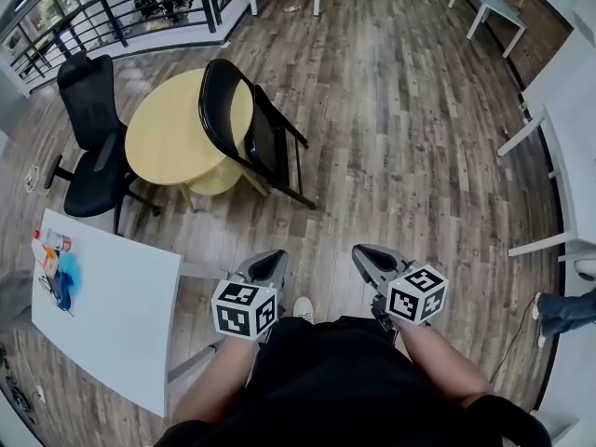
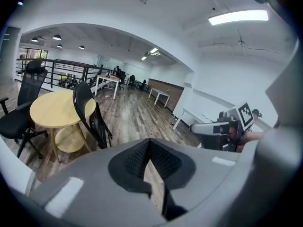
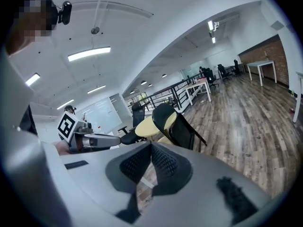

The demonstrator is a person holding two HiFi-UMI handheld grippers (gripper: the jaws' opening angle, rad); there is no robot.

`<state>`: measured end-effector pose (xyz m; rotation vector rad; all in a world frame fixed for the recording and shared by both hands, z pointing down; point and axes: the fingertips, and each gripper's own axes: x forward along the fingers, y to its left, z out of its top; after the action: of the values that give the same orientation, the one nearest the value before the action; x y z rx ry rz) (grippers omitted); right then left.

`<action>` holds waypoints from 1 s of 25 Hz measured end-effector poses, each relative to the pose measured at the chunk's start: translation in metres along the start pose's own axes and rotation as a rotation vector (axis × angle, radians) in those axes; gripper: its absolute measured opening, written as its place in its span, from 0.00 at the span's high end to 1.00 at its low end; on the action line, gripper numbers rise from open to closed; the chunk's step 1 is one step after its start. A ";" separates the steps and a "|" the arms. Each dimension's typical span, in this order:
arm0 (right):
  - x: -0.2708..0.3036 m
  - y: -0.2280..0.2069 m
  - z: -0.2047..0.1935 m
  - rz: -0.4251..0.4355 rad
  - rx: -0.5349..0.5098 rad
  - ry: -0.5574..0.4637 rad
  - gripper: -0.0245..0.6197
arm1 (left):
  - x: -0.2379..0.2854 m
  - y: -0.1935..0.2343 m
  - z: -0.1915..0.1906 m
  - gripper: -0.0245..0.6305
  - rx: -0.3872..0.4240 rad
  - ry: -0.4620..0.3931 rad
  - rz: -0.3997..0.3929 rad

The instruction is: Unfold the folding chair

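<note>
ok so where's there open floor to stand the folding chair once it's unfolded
The widest bare wood floor lies right of the folding chair, up to the white desks. The strip nearer the person is bare too. It is crowded on the chair's left: round yellow table, black office chair, white table.

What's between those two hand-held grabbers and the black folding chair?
Only bare wood floor lies between the left gripper, the right gripper and the folding chair, as the head view shows.
</note>
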<state>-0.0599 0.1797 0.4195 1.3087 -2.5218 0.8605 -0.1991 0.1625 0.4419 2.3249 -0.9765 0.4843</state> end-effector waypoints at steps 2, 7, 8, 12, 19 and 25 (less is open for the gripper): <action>0.010 0.001 0.007 -0.005 -0.008 -0.012 0.95 | 0.001 0.012 0.007 0.95 0.009 -0.012 -0.003; 0.030 0.011 0.016 0.000 -0.016 -0.015 0.95 | -0.007 0.050 0.021 0.95 -0.007 -0.029 0.036; 0.031 0.012 0.016 0.001 -0.017 -0.009 0.95 | -0.009 0.054 0.021 0.95 -0.008 -0.030 0.040; 0.038 0.009 0.017 -0.015 -0.032 0.003 0.95 | -0.008 0.066 0.019 0.95 -0.028 -0.043 0.048; 0.049 0.004 0.013 -0.007 -0.031 0.025 0.95 | 0.007 0.060 0.003 0.95 -0.048 -0.008 0.021; 0.061 -0.010 0.014 0.001 -0.023 0.029 0.95 | 0.021 0.063 0.003 0.95 -0.061 -0.004 0.025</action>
<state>-0.0872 0.1252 0.4368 1.2790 -2.5027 0.8414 -0.2314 0.1133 0.4732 2.2632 -1.0091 0.4533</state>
